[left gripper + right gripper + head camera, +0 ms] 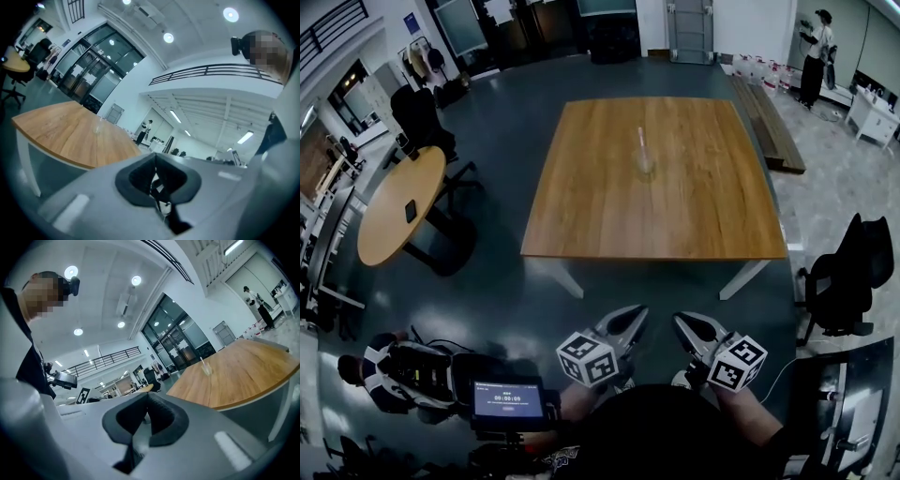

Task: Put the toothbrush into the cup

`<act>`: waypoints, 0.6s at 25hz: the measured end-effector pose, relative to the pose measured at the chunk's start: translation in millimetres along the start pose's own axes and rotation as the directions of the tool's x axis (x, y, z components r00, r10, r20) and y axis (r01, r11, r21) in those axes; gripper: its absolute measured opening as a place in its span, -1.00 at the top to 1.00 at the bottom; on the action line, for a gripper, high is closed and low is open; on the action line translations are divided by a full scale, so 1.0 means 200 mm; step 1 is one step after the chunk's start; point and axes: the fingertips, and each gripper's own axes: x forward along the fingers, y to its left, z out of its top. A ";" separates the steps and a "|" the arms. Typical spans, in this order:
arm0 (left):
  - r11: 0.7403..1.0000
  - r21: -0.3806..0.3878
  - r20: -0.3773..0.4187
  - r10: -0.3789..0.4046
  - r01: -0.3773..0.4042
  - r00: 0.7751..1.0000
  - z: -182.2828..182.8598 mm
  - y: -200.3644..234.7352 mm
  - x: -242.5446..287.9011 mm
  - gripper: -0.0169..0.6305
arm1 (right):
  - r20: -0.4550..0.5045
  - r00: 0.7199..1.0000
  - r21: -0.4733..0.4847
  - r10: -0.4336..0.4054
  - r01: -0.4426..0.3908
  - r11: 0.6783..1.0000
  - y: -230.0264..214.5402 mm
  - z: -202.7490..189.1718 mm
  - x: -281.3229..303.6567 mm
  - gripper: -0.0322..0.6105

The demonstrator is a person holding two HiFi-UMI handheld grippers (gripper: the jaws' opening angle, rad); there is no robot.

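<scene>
The toothbrush (pixel 641 141) stands inside the cup (pixel 646 167), a thin pale stick that rises above the rim and leans slightly. The cup is clear and stands upright on the wooden tabletop (pixel 609 211), close to its middle and a little toward the far edge, with nothing else beside it. In the right gripper view the cup (pixel 206 370) appears small and far off on the wood, the toothbrush (pixel 203 361) poking out of it at a slant. In the left gripper view the cup (pixel 98 127) is only a faint glassy shape on the tabletop, too small to make out more.

Both tools are held low, close to the person's body and well apart from the tabletop. The left tool (pixel 635 313) has its jaws together with nothing between them, and its own view shows the tips meeting (pixel 155 154). The right tool (pixel 683 322) is likewise closed and empty, its jaw tips touching (pixel 146 396). The two sit side by side, each pointing toward the tabletop.

Beyond the tabletop's right side lies a long wooden bench (pixel 769 122). A round table (pixel 398 202) stands to the left, and a black chair (pixel 848 277) to the right. A small screen (pixel 508 401) shows at the bottom left.
</scene>
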 end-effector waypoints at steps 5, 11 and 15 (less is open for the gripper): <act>0.999 -0.034 -0.029 0.000 -0.001 1.000 -0.07 -0.02 -0.03 0.95 | -0.005 1.000 0.020 0.001 -0.001 1.000 0.02 -0.02 -0.01 0.89; 0.999 -0.048 -0.019 0.009 -0.009 1.000 -0.08 -0.03 -0.04 0.95 | -0.011 1.000 0.020 0.006 -0.006 1.000 0.04 -0.02 -0.02 0.89; 0.999 -0.040 -0.013 0.005 -0.006 1.000 -0.08 -0.04 -0.03 0.95 | -0.006 1.000 0.023 0.003 -0.003 1.000 0.03 -0.01 -0.03 0.89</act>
